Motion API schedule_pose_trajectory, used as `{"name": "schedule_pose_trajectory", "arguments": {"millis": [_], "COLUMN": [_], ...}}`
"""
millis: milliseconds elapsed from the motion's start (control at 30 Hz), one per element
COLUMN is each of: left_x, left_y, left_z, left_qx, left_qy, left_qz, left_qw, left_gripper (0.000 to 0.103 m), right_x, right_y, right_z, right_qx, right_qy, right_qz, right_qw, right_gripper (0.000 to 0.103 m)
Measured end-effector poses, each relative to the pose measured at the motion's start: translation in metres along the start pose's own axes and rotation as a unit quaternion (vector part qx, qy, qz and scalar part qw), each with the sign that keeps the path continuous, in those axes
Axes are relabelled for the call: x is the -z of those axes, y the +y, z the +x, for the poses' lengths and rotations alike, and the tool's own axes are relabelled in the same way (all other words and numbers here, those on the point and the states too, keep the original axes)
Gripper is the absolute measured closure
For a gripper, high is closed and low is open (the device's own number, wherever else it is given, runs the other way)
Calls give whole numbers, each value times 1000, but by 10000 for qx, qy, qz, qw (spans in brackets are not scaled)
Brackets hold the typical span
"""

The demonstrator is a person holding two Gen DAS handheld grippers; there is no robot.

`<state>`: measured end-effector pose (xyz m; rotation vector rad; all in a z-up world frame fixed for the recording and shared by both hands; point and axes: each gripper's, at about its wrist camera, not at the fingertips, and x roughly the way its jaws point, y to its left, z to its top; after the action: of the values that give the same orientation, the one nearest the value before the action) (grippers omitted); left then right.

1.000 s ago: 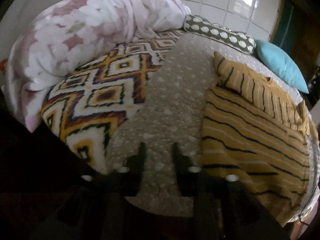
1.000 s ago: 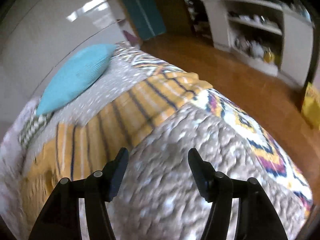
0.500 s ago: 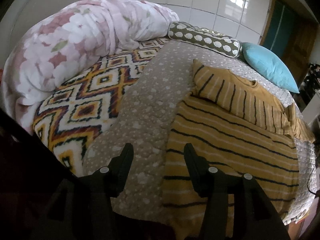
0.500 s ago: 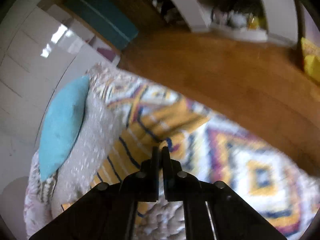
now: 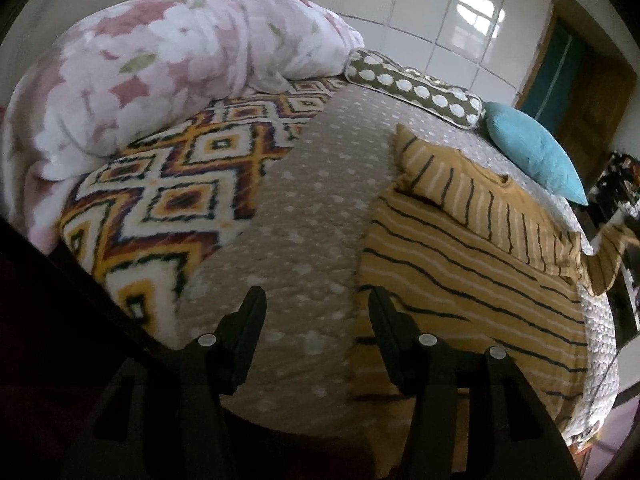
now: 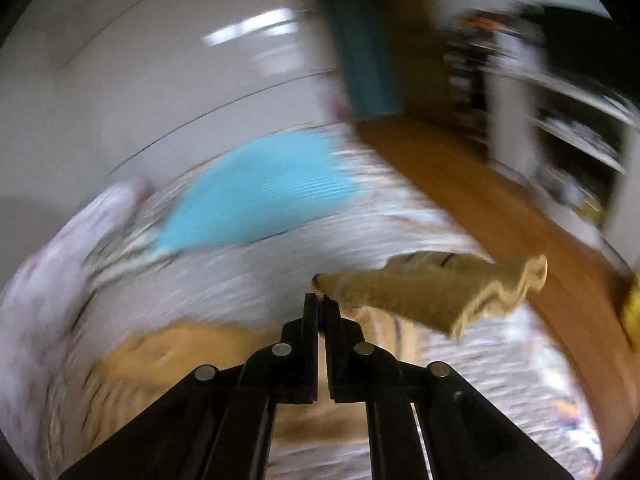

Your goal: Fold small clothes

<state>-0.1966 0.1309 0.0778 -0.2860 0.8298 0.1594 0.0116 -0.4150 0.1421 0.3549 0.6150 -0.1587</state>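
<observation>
I saw the bed under a dotted grey cover, with a striped yellow shirt, a patterned blanket, a floral duvet, a spotted pillow and a blue cushion lying on it.

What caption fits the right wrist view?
Right gripper, shut on a sleeve of the yellow shirt, lifts it above the bed; blurred.
</observation>
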Motion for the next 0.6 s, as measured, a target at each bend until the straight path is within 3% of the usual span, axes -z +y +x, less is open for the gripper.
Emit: {"name": "schedule_pose_trajectory", "arguments": {"millis": [67,167,233,333,367,500,567,600], "left_x": [1,4,6,10,11,16,17,17], "left_y": [10,26,34,48,52,61,62,61], "left_z": [-4,-10,-12,-15,-15,-13,-10,-9], "left_qx": [4,27,28,30,34,63,100,129], "left_qy": [-53,-140,-177,-207,-208,-215,-178,-163], "left_qz": [-96,-252,-326,-471,-509,-600,-630,-640], "left_qw": [9999,9996,9993,9987,9985,9979,9978,9977], "left_gripper": [50,49,48,48,47,46,46,46], "right_x": [23,64,109,177,209,286,312,316], "right_y": [77,165,234,305,329,365,375,376], "right_z": [12,33,52,69,71,54,43,40], "right_qx": [-492,-868,-982,-602,-296,-171,-287,-334], "right_qy": [247,578,792,840,614,88,-47,-58], "right_qz": [-667,-1509,-2365,-3935,-4680,-6078,-6413,-6466], "right_qw": [9963,9830,9634,9135,8811,7938,7667,7621], "right_gripper": [99,99,99,98,98,92,86,84]}}
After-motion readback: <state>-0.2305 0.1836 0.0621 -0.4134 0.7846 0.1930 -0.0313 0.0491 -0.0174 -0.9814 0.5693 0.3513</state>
